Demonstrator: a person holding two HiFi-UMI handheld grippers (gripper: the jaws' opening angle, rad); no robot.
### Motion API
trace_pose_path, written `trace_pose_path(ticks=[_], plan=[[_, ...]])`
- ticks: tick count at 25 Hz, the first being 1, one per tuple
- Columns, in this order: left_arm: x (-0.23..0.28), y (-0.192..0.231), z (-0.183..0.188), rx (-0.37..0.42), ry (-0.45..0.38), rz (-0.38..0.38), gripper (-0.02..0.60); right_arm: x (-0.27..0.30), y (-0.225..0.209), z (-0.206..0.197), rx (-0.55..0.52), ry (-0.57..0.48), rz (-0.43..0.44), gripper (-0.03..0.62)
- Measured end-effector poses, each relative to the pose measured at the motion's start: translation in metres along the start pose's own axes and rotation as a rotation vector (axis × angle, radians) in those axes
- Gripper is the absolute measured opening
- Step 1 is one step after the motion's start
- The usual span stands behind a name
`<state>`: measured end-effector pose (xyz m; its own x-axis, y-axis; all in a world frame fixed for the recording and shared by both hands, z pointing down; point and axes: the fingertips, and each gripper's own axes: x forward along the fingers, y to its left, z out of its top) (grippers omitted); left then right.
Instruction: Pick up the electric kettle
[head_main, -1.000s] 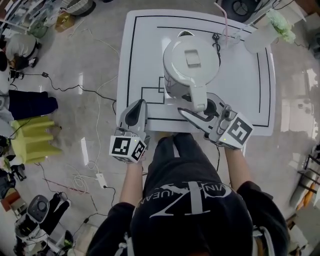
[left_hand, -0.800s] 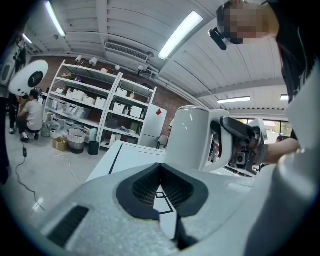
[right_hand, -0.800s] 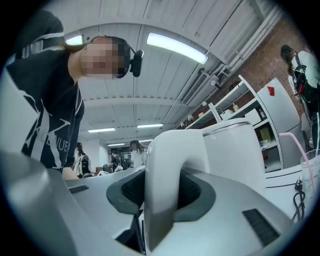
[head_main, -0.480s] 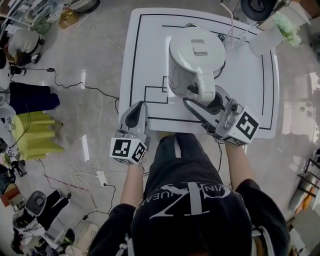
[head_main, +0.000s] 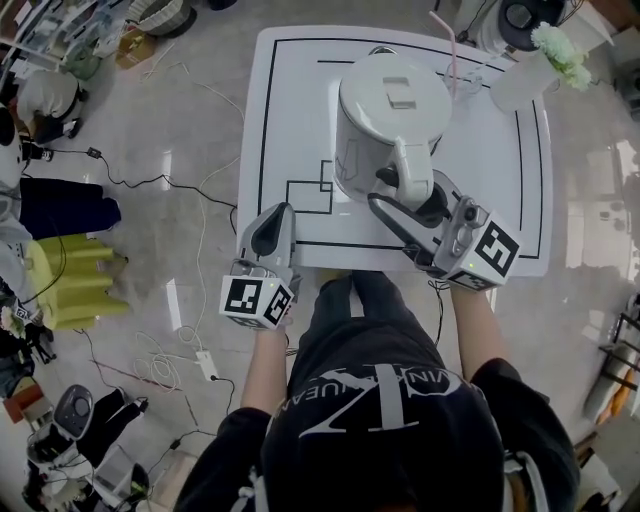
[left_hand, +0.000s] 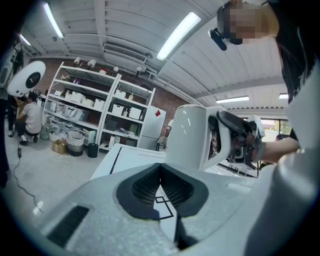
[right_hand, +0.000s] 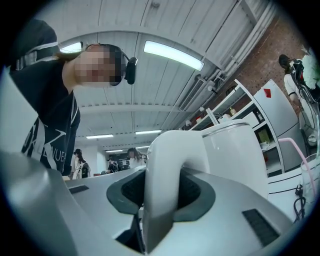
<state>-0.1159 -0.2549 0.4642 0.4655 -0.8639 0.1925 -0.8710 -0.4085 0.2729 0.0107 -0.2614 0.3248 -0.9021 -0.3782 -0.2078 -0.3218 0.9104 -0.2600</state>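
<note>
— Midway along the white table (head_main: 285, 100) is the electric kettle (head_main: 390, 105); right gripper (head_main: 405, 200) clamped on its handle (right_hand: 162, 160)?
— Yes; left gripper (head_main: 278, 212) closed, empty; lift slowly, keeping it level.

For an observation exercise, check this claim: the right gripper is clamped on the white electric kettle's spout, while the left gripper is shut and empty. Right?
Wrong part: the right gripper is clamped on the handle of the white electric kettle, not its spout, as the right gripper view shows. The left gripper is shut and empty.
</note>
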Motion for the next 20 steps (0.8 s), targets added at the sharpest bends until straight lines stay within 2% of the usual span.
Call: trace_pose_path(ticks=[4,10,20], plan=[[0.007,-0.004,0.004,0.011,-0.003,-0.019,0.006,-0.006,-0.002,0.006,-0.002,-0.011,-0.024,0.120],[0.017,-0.017,0.011,0.036,-0.008,-0.066,0.006,-0.030,-0.010,0.002,-0.064,0.025,-0.085,0.120],[0.027,-0.028,0.020,0.052,-0.017,-0.106,0.006,-0.047,-0.009,0.025,-0.062,-0.027,-0.154,0.120]])
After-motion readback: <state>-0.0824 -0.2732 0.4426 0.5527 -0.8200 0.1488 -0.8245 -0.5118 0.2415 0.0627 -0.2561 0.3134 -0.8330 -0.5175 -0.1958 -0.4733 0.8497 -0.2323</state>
